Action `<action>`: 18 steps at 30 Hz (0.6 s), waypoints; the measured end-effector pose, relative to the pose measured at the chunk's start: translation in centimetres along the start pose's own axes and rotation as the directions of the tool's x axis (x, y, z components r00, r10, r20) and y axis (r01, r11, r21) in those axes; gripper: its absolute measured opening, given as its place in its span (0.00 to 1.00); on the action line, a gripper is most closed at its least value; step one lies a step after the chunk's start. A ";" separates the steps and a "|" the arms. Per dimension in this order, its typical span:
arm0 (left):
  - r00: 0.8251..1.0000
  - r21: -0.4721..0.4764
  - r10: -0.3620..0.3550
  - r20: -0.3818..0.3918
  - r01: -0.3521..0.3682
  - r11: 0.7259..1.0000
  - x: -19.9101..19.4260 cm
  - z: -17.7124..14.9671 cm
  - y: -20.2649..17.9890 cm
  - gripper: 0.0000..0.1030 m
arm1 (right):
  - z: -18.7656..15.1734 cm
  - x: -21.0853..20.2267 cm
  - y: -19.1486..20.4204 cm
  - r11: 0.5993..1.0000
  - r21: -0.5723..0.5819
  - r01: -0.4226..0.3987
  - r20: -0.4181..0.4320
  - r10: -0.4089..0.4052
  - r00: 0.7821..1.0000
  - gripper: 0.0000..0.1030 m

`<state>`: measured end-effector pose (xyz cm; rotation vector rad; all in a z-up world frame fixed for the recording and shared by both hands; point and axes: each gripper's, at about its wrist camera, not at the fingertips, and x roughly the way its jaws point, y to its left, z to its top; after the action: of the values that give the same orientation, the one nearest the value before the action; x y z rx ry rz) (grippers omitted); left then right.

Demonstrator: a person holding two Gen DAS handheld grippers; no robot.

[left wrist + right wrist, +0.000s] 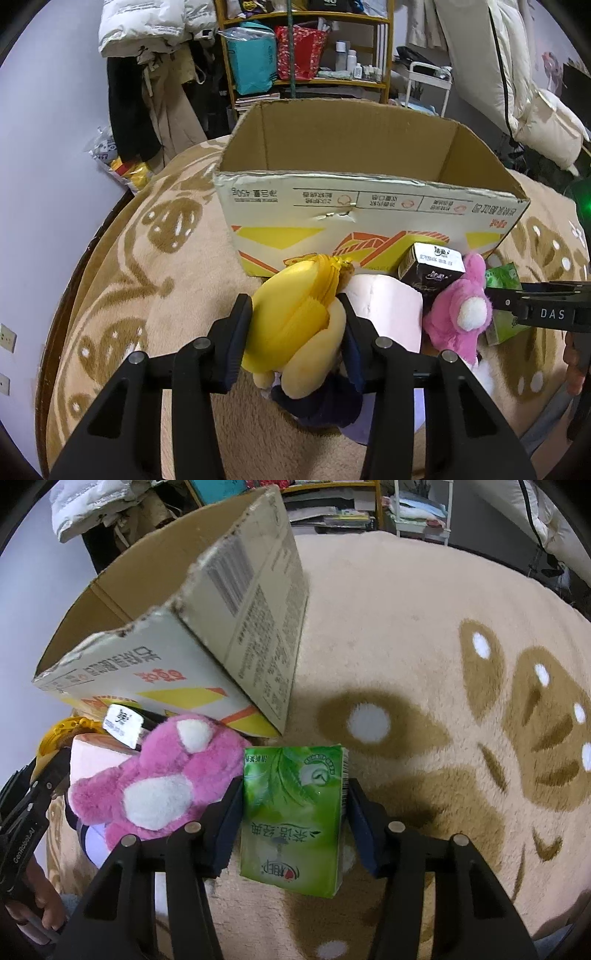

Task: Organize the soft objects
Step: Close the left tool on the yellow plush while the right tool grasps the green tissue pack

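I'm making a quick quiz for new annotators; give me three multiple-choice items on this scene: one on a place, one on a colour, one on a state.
1. Where does the pink plush toy lie?
A. inside the cardboard box
B. on the blanket in front of the box
C. on the shelf

2. What colour is the tissue pack between the right gripper's fingers?
A. green
B. blue
C. red

3. How does the left gripper stand?
A. wide open, nothing between its fingers
B. out of view
C. closed on the yellow plush toy

Key: 1 B, it lies on the beige blanket before the cardboard box; 2 A, green wrapper; 3 C, both pads press the toy.
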<state>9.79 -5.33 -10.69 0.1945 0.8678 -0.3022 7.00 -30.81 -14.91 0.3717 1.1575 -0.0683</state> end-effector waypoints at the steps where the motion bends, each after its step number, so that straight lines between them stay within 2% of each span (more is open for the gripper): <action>1: 1.000 -0.005 0.002 0.003 -0.002 1.000 -0.1 0.0 0.1 0.42 | 0.0 -0.2 0.1 1.000 -0.003 -0.002 0.007 0.002 1.000 0.55; 7: 0.999 0.002 0.035 0.025 -0.035 0.999 -1.1 -0.3 0.0 0.42 | -0.3 -2.0 -0.1 1.000 -0.017 -0.005 0.041 0.005 0.999 0.55; 14: 0.997 -0.041 0.059 0.043 -0.058 0.998 -2.3 -0.4 0.6 0.42 | -1.2 -4.6 0.6 0.999 -0.041 -0.021 0.117 0.026 0.993 0.55; 18: 0.996 -0.058 0.069 0.059 -0.066 0.996 -2.9 -0.5 1.0 0.42 | -1.5 -4.8 1.3 0.997 -0.070 -0.034 0.148 0.044 0.988 0.55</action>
<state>8.03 -3.74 -8.71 0.1614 0.8067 -0.2194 4.04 -29.81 -10.79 0.3241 1.0014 -0.0226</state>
